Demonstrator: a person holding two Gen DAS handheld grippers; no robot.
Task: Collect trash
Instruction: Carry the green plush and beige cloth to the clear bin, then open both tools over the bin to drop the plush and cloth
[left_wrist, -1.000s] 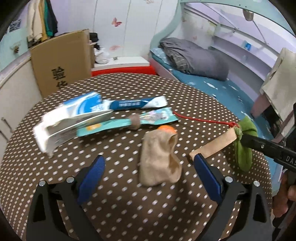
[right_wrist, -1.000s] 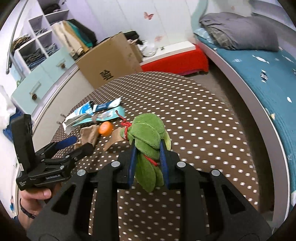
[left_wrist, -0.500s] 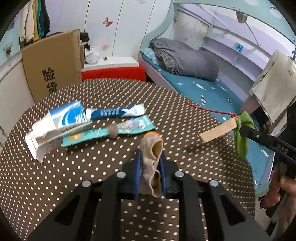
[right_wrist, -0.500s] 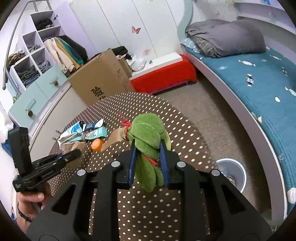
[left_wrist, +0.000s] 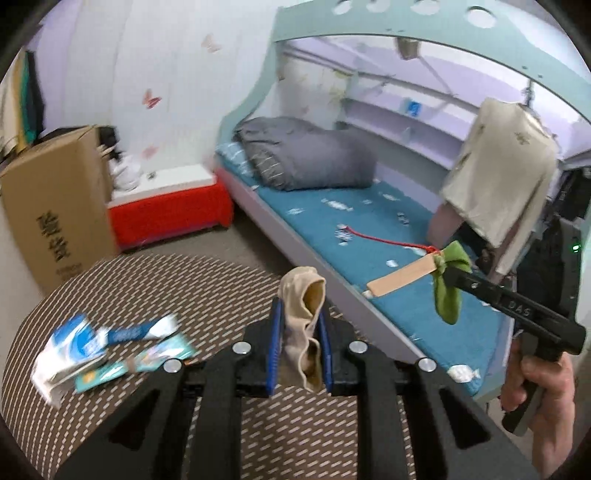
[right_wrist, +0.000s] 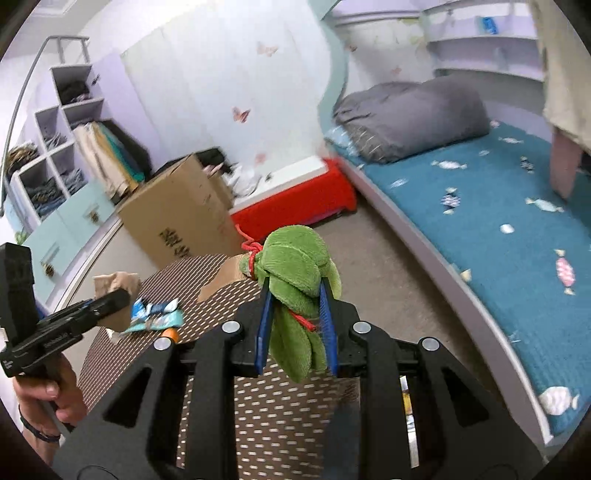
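My left gripper (left_wrist: 300, 347) is shut on a beige sock (left_wrist: 303, 317) and holds it up above the brown dotted round table (left_wrist: 147, 288). My right gripper (right_wrist: 296, 325) is shut on a green plush toy (right_wrist: 295, 273) with a red cord and a tan paper tag (right_wrist: 221, 280), lifted past the table's edge. The toy (left_wrist: 448, 284) and right gripper (left_wrist: 452, 275) show at the right of the left wrist view. The left gripper (right_wrist: 118, 295) and the sock (right_wrist: 116, 284) show at the left of the right wrist view. A toothpaste box and tube (left_wrist: 85, 343), a teal wrapper (left_wrist: 147, 363) and an orange thing (right_wrist: 170, 334) lie on the table.
A cardboard box (left_wrist: 55, 206) stands beyond the table at the left, a red-sided step (left_wrist: 166, 206) behind it. A bed with a teal mattress (left_wrist: 369, 229) and grey bedding (left_wrist: 306, 158) runs along the right. Shelves with clothes (right_wrist: 55, 147) line the left wall.
My left gripper closed on the sock and lifted it off the table. Both grippers rose and swung right, towards the bed; the right one still holds the green toy.
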